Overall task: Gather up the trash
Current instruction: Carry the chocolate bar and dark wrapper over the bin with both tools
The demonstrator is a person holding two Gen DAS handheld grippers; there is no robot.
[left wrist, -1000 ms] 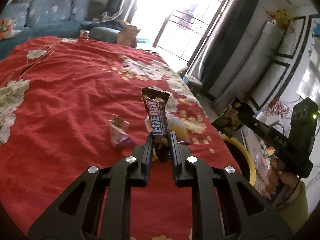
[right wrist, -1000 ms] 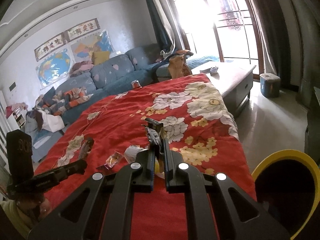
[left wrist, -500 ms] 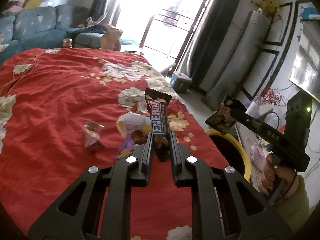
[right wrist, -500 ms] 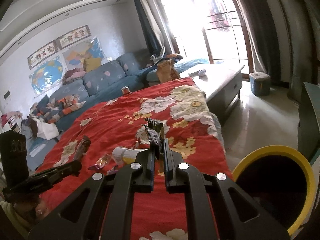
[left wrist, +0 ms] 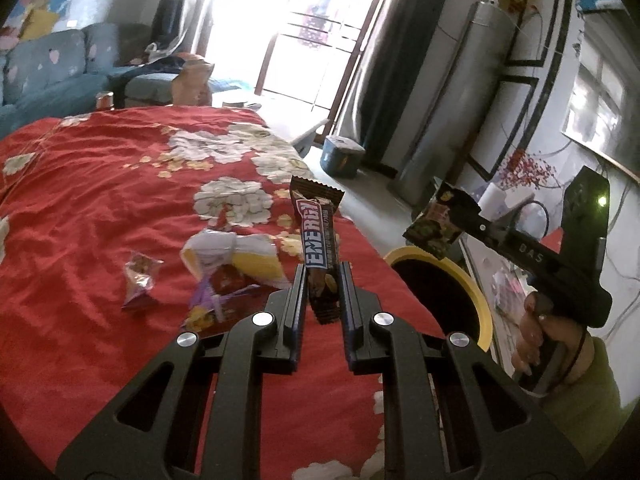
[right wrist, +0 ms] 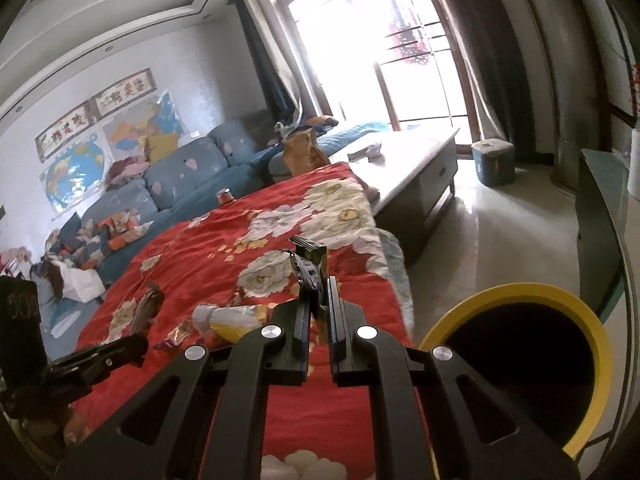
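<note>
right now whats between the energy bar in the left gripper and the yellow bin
Nothing: in the left wrist view only bare red cloth separates the Energy bar from the yellow bin.

My left gripper [left wrist: 323, 280] has drifted back and rightward over the last second, so the yellow-rimmed bin [left wrist: 474, 300] now opens just right of its fingertips instead of sitting half-hidden at the view's edge. The white and yellow wrapper [left wrist: 236, 254] and the small purple packet [left wrist: 138, 284] have slid from directly ahead to ahead-left of it. My right gripper [right wrist: 318, 300] has swung toward the bin [right wrist: 588, 320] too: its mouth has grown large at lower right, and my right gripper's dark packet [left wrist: 434, 228] now hangs just above the rim.
</note>
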